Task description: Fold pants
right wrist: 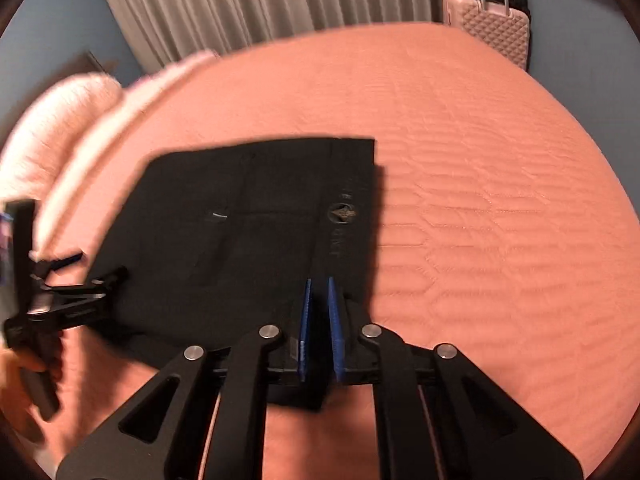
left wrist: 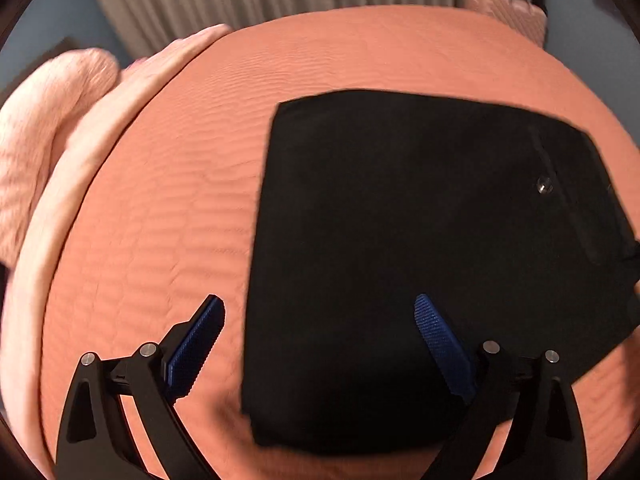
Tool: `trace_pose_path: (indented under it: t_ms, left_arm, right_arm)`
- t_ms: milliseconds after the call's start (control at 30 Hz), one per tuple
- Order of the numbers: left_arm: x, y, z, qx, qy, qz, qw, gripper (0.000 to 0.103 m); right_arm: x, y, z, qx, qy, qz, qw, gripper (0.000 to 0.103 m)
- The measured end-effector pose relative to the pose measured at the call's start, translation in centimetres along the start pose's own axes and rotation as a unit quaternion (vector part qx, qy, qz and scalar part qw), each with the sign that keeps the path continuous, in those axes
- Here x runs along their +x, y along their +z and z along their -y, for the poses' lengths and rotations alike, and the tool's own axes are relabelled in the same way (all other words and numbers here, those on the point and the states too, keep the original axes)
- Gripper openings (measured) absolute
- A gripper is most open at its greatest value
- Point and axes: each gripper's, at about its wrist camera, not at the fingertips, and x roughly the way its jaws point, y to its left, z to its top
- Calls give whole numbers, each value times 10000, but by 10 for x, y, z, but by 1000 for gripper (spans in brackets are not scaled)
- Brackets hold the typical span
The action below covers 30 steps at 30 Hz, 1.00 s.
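Black pants [left wrist: 420, 260] folded square, flat on salmon bed cover [left wrist: 160, 200]. Left tongs [left wrist: 318, 320] spread wide, empty, straddling pants' edge. Right tongs [right wrist: 319, 292] nearly together, nothing between. Waistband logo [right wrist: 342, 213] shows only in right view; metal button [left wrist: 544, 187] only in left.

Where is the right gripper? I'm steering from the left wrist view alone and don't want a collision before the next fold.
Observer: The right gripper is over the near edge of the pants, at the waistband end.
Operator: Are its jaws open?
Observer: Nearly closed, with a narrow gap. I cannot tell whether cloth is pinched between them.
Operator: And how does my left gripper sit relative to it?
Observer: The left gripper is at the pants' opposite side edge, well apart from the right one.
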Motion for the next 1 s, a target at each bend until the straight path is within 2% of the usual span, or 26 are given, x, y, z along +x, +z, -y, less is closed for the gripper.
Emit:
trace_pose_path:
  t_ms: [33, 100, 133, 200, 300, 367, 400, 467, 533, 600, 633, 700, 767, 833, 1000]
  left_arm:
    - [-6, -5, -2, -63, 8, 45, 10000, 95]
    - [-3, -12, -2, 11, 173, -95, 9998, 95]
    - [-4, -16, -3, 3, 154, -195, 9997, 93]
    - [-17, -21, -6, -36, 103, -56, 9999, 94]
    - [-41, -32, -1, 48, 322, 130, 9994, 94]
    - [-55, -35, 5, 106, 338, 312, 9989, 95]
    - [-58, -37, 10, 144, 417, 376, 9983, 95]
    - [-52, -42, 21, 246, 482, 276, 9982, 95]
    - [-33, -43, 23, 254, 327, -33, 9991, 95]
    - [-16, -48, 17, 246, 320, -263, 9988, 98]
    - [-12, -53, 13, 180, 295, -369, 9987, 98]
    - [-16, -59, 4, 109, 244, -340, 9991, 98]
    - [-21, -61, -3, 130, 430, -284, 9986, 97]
    - [-29, -60, -4, 147, 544, -182, 9982, 97]
    - [-47, -59, 2, 220, 571, 86, 9981, 97]
  right_arm:
    - [-5, -5, -1, -90, 139, -50, 9999, 11]
    - [10, -18, -9, -463, -66, -288, 9985, 13]
    - [12, -20, -11, -575, -133, -261, 9979, 13]
    - [-2, -18, -15, -470, -302, -196, 9982, 14]
    - [-26, -18, -31, -685, -464, 89, 9965, 14]
    - [-40, -29, -43, -731, -336, 206, 9965, 15]
    - [-40, -35, -62, -656, -188, 238, 9974, 18]
    - [-32, -36, -70, -615, 11, 127, 9980, 53]
    - [-6, -42, -71, -742, -450, -262, 9959, 53]
    - [9, -49, -58, -595, -587, -482, 9953, 53]
    - [4, -51, -50, -418, -547, -451, 9966, 53]
    - [-16, -51, -31, 18, -360, -363, 9987, 53]
    - [-32, -46, -19, 171, -358, -214, 9990, 53]
    - [-44, -40, -17, 150, -410, -87, 9990, 54]
    - [-65, -27, -45, -136, -353, 287, 9989, 54]
